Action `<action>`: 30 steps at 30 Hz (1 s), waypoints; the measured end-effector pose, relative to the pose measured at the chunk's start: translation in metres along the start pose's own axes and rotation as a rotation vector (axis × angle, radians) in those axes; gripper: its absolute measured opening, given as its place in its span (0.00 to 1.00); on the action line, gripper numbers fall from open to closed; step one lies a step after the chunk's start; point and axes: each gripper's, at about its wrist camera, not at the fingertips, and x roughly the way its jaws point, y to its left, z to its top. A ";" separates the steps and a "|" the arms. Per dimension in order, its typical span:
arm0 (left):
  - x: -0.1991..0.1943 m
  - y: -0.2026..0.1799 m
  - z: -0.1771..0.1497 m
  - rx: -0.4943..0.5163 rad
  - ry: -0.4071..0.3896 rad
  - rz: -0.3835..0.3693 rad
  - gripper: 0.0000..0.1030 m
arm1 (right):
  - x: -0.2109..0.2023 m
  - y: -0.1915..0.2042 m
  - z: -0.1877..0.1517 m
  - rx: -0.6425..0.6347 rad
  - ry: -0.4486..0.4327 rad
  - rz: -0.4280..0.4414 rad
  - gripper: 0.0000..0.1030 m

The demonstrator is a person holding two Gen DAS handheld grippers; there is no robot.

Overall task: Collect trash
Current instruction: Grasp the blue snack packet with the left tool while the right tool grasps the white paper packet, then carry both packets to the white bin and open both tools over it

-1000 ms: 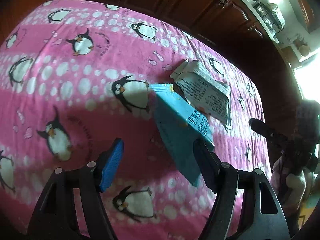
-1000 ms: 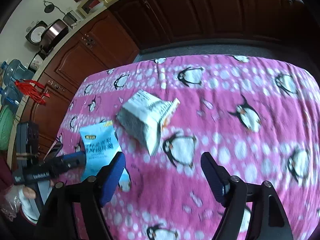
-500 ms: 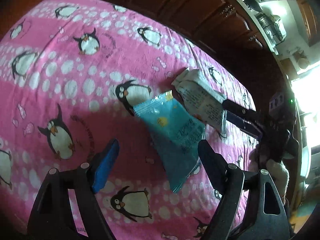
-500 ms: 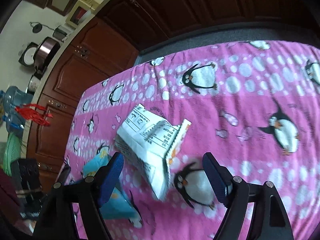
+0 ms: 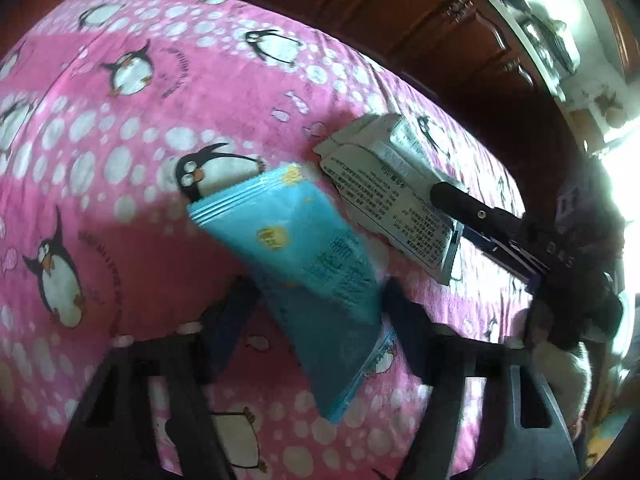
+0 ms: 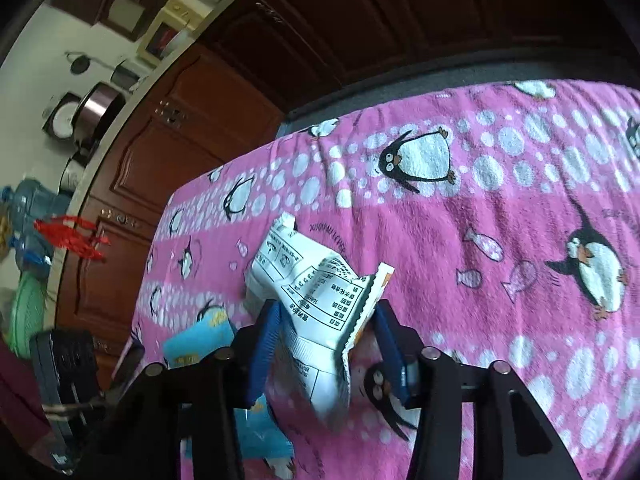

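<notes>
Left claw [image 5: 316, 312] closing on blue wrapper [image 5: 304, 248].

Both grippers pointed steeply down. The left gripper [image 5: 316, 316] had just been closing around a blue packet [image 5: 308, 264]; the right gripper [image 6: 326, 340] had just been closing, pinching a white wrapper [image 6: 316, 304].

Open pink penguin cloth [image 6: 500, 208] right of the white wrapper [image 6: 316, 292]; blue packet [image 6: 200, 340] crowding left.
</notes>
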 end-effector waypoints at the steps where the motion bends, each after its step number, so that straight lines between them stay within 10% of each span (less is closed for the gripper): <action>1: 0.000 -0.002 0.000 0.012 -0.007 0.008 0.57 | -0.003 0.000 -0.002 -0.010 -0.005 -0.003 0.42; 30: -0.041 -0.150 -0.040 0.380 -0.094 -0.028 0.47 | -0.198 -0.070 -0.080 -0.018 -0.259 -0.134 0.33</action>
